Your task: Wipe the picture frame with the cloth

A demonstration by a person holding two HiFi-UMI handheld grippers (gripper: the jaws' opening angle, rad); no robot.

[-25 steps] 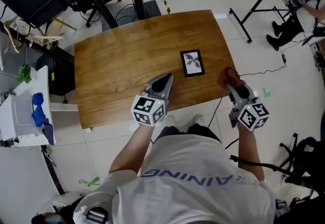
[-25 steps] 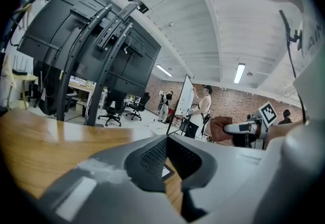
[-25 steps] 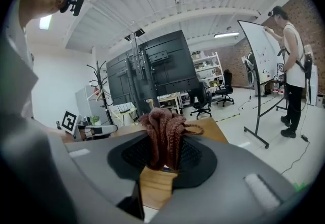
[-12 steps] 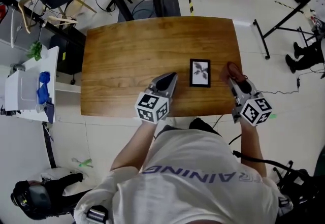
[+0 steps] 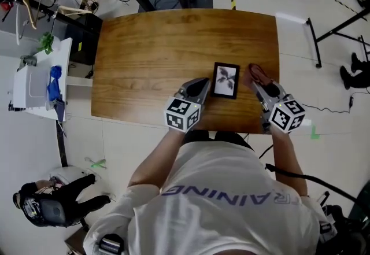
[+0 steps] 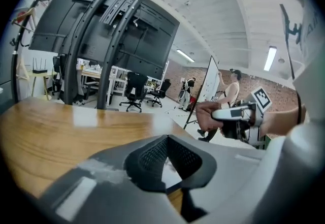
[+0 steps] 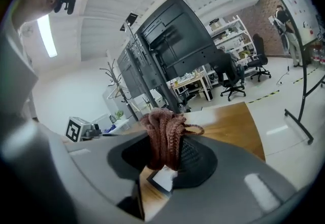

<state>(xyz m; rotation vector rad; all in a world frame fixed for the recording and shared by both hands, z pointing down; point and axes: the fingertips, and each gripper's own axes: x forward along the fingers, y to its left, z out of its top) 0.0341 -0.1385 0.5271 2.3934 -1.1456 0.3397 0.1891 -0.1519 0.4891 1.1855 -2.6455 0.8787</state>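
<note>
While the picture frame lies flat on the wooden surface, close to its near edge and right of the middle, a gripper sits on either side of it. The left gripper is just beside the frame's left edge. Its fingers are clenched together at the tips with nothing between them. The right gripper is just right of the frame, and its fingers grasp a bunched reddish-brown cloth that sticks out past their tips. In the right gripper view a corner of the frame shows below the cloth; whether the two touch cannot be told. A white cart stands on the floor to the left.
</note>
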